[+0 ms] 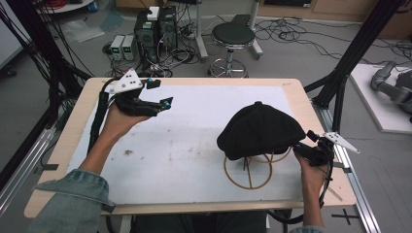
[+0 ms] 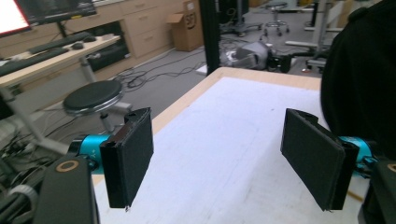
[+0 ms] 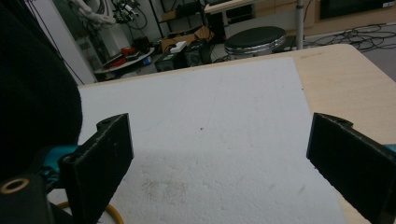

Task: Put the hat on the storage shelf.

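A black cap [image 1: 257, 130] rests on a yellow wire stand [image 1: 248, 174] at the right of the white foam board [image 1: 194, 145]. My right gripper [image 1: 303, 142] is at the cap's right edge, just beside the brim. In the right gripper view its jaws [image 3: 224, 163] stand wide open over bare board, with the cap [image 3: 32, 93] at the left and a bit of the stand [image 3: 112, 212] below. My left gripper [image 1: 160, 92] is held up over the board's far left corner, well away from the cap. It [image 2: 219, 163] is open and empty, with the cap [image 2: 359, 70] at that view's right edge.
The board lies on a wooden table [image 1: 73, 126] with bare rims at the left and right. Black frame posts [image 1: 357, 48] rise beside the table. Beyond the far edge are a round stool [image 1: 233, 36], computer boxes [image 1: 155, 26] and loose cables. A grey robot arm [image 1: 393, 82] lies at the right.
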Action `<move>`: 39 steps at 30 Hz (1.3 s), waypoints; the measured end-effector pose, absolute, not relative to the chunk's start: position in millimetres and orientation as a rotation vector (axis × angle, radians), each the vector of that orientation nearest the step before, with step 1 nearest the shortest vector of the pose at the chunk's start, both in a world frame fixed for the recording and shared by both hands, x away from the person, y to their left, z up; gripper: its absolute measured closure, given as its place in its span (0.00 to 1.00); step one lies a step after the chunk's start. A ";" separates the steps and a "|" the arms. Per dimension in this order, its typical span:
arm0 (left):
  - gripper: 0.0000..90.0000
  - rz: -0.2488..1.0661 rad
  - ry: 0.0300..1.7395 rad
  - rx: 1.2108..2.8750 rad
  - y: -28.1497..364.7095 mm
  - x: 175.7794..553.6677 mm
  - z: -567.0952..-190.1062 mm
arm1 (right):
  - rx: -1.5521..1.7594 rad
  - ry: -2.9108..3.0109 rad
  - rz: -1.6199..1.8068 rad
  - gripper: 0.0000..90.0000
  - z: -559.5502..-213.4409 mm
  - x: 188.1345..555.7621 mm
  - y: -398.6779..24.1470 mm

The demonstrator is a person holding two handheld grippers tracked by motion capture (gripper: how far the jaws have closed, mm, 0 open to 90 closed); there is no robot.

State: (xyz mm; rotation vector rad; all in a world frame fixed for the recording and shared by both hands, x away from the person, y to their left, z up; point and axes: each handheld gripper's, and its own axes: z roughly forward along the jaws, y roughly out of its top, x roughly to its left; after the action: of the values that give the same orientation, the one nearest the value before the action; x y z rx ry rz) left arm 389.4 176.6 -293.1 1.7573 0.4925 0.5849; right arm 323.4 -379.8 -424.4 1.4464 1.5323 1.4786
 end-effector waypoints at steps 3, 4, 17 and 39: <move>0.27 0.607 0.539 1.742 192.1 384.5 -301.5 | 1.449 1.537 1.485 0.08 -424.0 326.0 -376.6; 0.27 0.615 0.558 1.739 197.0 383.0 -304.3 | 1.447 1.536 1.486 0.08 -423.8 327.2 -375.7; 0.25 0.727 0.763 1.672 260.7 357.9 -344.1 | 1.461 1.527 1.469 0.08 -422.2 335.7 -368.7; 0.25 0.755 0.879 1.604 291.8 345.0 -376.5 | 1.461 1.535 1.457 0.08 -422.2 335.5 -368.0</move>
State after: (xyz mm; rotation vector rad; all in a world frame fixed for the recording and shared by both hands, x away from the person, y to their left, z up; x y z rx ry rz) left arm 345.0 291.8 -376.5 1.6041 0.8789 0.7548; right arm 335.5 -368.0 -422.2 1.4614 1.5348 1.4573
